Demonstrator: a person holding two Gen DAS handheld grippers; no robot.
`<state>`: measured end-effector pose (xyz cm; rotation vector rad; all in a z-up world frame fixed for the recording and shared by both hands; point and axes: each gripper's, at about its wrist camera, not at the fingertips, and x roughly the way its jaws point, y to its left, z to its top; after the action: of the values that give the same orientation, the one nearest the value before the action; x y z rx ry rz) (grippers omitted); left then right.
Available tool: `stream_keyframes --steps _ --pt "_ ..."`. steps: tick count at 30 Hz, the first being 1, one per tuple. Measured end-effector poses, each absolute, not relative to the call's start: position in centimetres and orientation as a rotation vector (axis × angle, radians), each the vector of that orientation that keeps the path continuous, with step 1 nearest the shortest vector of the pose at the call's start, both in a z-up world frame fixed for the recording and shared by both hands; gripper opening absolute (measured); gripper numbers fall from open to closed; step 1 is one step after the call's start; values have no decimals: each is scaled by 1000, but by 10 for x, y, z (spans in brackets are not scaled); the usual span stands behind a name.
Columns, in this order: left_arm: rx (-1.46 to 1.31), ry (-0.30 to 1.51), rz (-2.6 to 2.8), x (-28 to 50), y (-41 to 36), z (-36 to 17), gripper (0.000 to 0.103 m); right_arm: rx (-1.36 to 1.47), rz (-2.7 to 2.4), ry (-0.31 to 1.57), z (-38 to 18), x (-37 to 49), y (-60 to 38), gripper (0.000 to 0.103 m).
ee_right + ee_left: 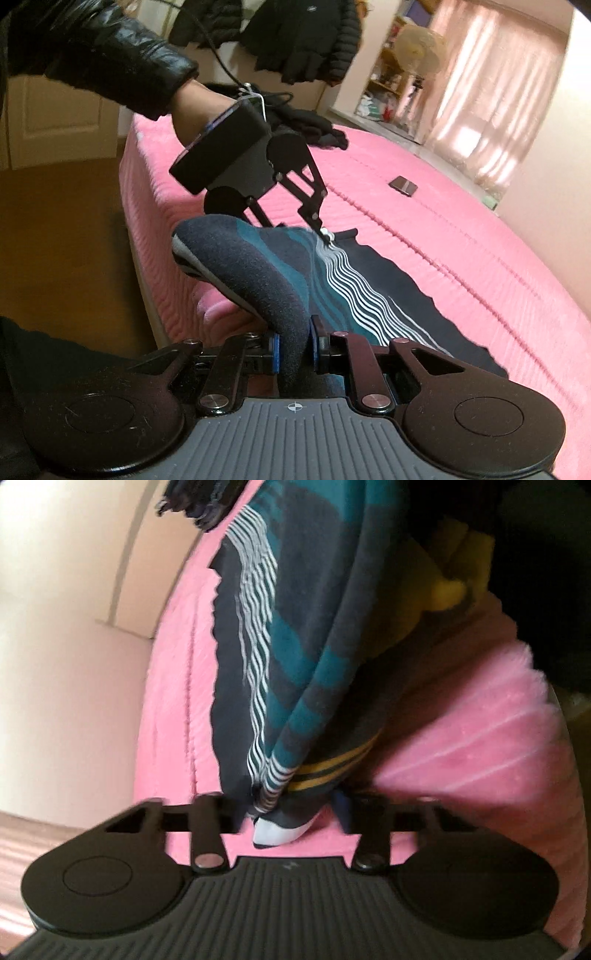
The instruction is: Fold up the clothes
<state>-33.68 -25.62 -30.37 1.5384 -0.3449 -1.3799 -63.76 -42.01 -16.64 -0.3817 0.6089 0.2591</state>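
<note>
A dark garment (369, 295) with teal bands and white wavy stripes is lying partly spread on a pink bed (480, 240), and two hand-held grippers are lifting its near end.

In the right wrist view, the right gripper (294, 350) is pinching a thick grey fold of the garment between its blue-padded fingers (274, 349), which are standing narrow and pressing on the cloth. Further along the same edge, the left gripper (325, 234), carried by a hand (192, 110) in a black sleeve (110, 55), is nipping the fabric at the start of the white stripes. The left wrist view is showing the cloth bunched between that gripper's fingers, drawn in close on it.

The step in hand appears to be raising one edge to begin a fold. The next move likely calls for carrying both held points together across the garment, keeping the edge taut and level, then laying it flat on the bed.
</note>
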Motion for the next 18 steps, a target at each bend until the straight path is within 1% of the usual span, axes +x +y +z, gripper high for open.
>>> stream_keyframes --steps 1,2,6,9,12,15,18 --pt "1527 -336 -1381 -336 -258 -298 17 -346 249 596 -165 -641 -424 14" --pt "1516 -327 -1383 -336 -260 -292 16 -289 235 578 -163 -644 -431 14" --pt "1442 -319 -1360 -341 -279 -243 15 -63 141 481 -150 -671 -464 14" --pt "1420 -382 -1351 -356 -307 -198 15 87 32 389 -139 -700 -492 14" --pt "1433 -458 -1370 -377 -353 -161 15 241 -94 308 -136 -732 -522 13" --pt "1460 -520 -1403 -399 -406 -143 15 391 -223 251 -144 -767 -551 13" --pt "1488 -538 -1466 -425 -463 -147 15 555 -335 224 -164 -787 -585 13"
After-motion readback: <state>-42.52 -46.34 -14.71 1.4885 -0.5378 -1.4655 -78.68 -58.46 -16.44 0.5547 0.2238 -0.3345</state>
